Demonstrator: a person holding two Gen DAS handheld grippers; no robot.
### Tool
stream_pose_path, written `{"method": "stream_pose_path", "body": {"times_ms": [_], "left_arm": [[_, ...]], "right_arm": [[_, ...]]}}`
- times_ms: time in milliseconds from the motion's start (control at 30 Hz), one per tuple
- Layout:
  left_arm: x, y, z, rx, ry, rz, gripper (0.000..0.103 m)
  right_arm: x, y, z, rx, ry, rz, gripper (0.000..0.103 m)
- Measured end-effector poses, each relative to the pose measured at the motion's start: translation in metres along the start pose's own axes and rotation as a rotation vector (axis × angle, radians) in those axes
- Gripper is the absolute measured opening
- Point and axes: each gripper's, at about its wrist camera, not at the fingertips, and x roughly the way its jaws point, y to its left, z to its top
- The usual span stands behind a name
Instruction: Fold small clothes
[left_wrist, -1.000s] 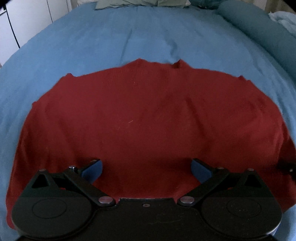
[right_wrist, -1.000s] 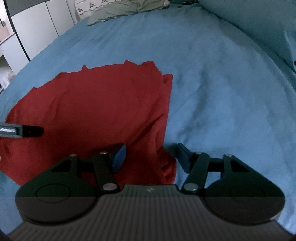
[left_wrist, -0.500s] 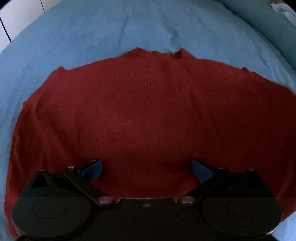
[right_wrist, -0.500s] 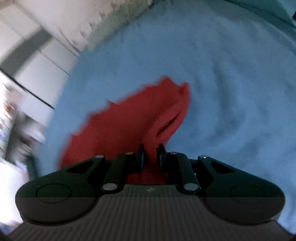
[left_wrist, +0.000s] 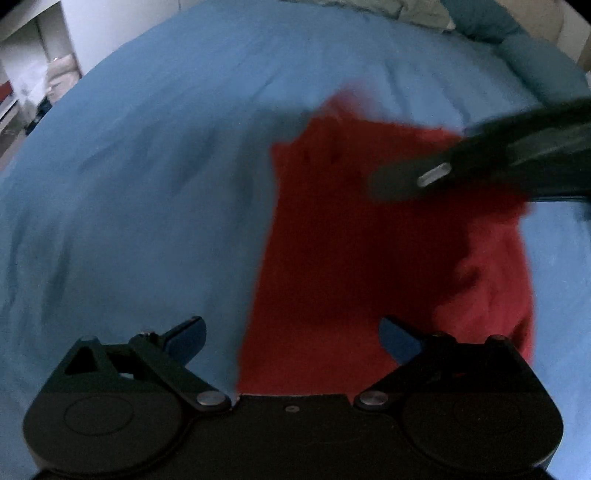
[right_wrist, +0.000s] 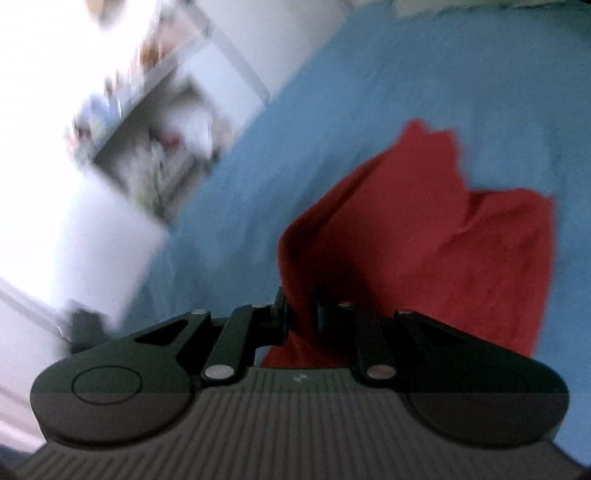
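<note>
A red garment (left_wrist: 332, 258) lies on the blue bed cover (left_wrist: 147, 184), partly doubled over on itself, with a bunched, lighter fold (left_wrist: 491, 280) along its right side in the left wrist view. The left gripper (left_wrist: 291, 332) hangs just above the near edge of the cloth with its fingers (left_wrist: 188, 332) spread wide apart and nothing between them; one finger is over the bare blue cover, the other over the red fabric.

The right gripper (right_wrist: 301, 310) has its fingers (right_wrist: 280, 310) pinched tight on a raised edge of the red garment (right_wrist: 461, 251), and the cloth climbs from the bed in a steep ridge into the grip. Behind that ridge the rest of the garment spreads flat on the bed cover (right_wrist: 480, 74). In the left wrist view the right gripper (left_wrist: 498, 158) shows as a dark, blurred bar crossing above the far right part of the garment.

Both views are smeared by motion. A rolled teal blanket (left_wrist: 517, 44) sits along the far right edge of the bed, and white shelves (right_wrist: 147, 122) with blurred contents stand beside the bed on the left.
</note>
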Motion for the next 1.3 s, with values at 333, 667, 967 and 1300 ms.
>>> {"method": "stream_pose_path", "body": {"times_ms": [333, 667, 967, 1300], "left_arm": [[-0.016, 0.01, -0.024, -0.034, -0.051, -0.084, 0.101], [-0.057, -0.044, 0.013, 0.071, -0.167, -0.133, 0.101], [-0.006, -0.072, 0.061, 0.131, -0.218, -0.064, 0.101], [-0.005, -0.014, 0.029, 0.149, -0.097, 0.031, 0.098]], "right_arm": [[-0.031, 0.001, -0.006, -0.046, -0.151, 0.05, 0.084], [-0.098, -0.046, -0.083, -0.011, -0.154, -0.295, 0.09], [-0.092, -0.06, -0.136, 0.212, -0.164, -0.276, 0.09], [-0.086, -0.066, -0.145, 0.202, -0.127, -0.289, 0.09]]}}
